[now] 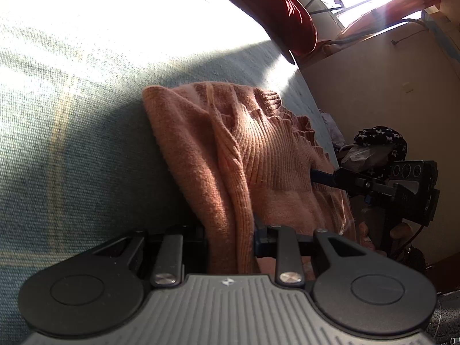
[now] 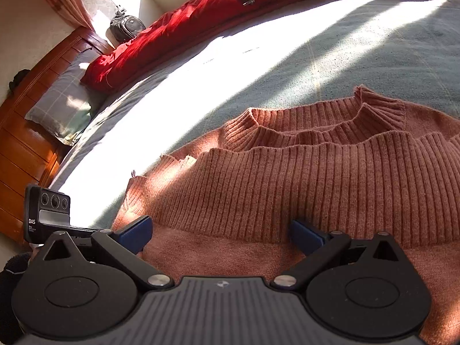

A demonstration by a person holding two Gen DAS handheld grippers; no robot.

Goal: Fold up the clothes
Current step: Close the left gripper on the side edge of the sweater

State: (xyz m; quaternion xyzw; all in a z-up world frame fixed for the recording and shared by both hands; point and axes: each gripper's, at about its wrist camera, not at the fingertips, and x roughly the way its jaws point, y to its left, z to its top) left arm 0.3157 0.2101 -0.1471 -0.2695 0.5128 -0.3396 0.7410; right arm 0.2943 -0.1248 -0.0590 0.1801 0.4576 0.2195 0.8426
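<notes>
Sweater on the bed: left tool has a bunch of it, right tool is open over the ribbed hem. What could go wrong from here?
1. The left tool pinches a thick bunch of the sweater; pulling may drag several layers and undo the fold.
2. The right tool stands open over the ribbed hem; closing there may catch only the top layer.
3. Sun glare on the bedspread hides the sweater's edge.

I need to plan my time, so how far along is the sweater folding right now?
Done: the pink sweater lies on the bed with its ribbed hem already brought up near the collar. In hand: the left gripper is clamped on a bunched edge of it, while the right gripper sits open over the knit. Left: the shape looks loose, so probably another fold and some smoothing.
</notes>
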